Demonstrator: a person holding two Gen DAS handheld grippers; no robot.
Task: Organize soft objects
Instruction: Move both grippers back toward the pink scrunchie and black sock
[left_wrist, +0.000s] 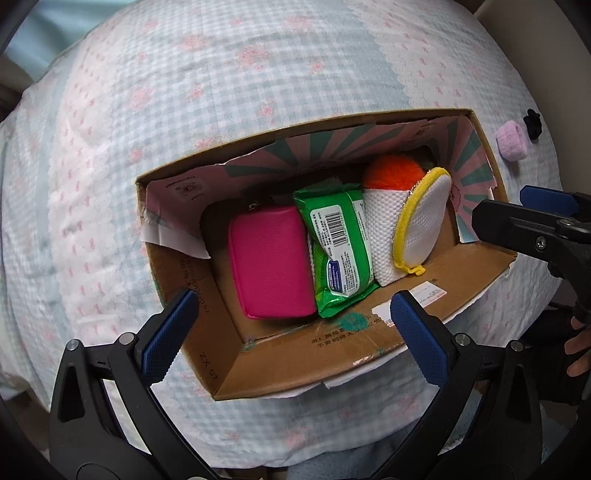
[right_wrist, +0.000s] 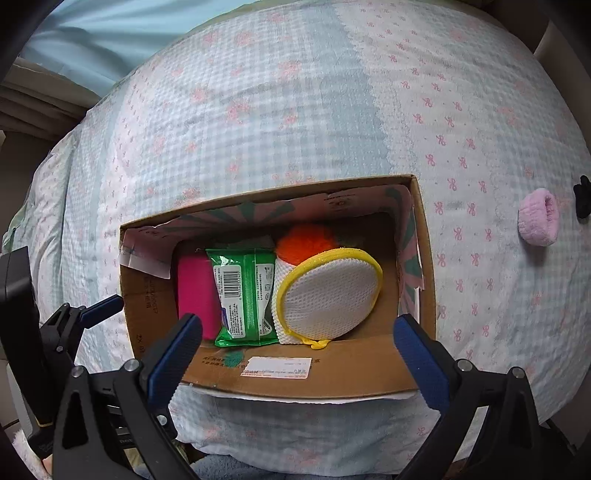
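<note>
An open cardboard box (left_wrist: 295, 365) (right_wrist: 155, 306) lies on the bed. Inside stand a pink pouch (left_wrist: 269, 262) (right_wrist: 194, 295), a green wipes pack (left_wrist: 338, 247) (right_wrist: 245, 295), a white mesh bag with yellow trim (left_wrist: 421, 225) (right_wrist: 328, 295) and an orange plush (left_wrist: 391, 171) (right_wrist: 306, 240). A lilac scrunchie (left_wrist: 511, 142) (right_wrist: 537, 218) and a black hair tie (left_wrist: 532, 123) (right_wrist: 583, 201) lie on the quilt right of the box. My left gripper (left_wrist: 291, 336) is open and empty above the box's near wall. My right gripper (right_wrist: 295, 358) is open and empty above the box's near edge.
The quilt (left_wrist: 221, 92) (right_wrist: 258, 110) is pale blue check with pink bows and covers the whole bed. The right gripper shows at the right edge of the left wrist view (left_wrist: 532, 221); the left one shows at the left of the right wrist view (right_wrist: 74, 317).
</note>
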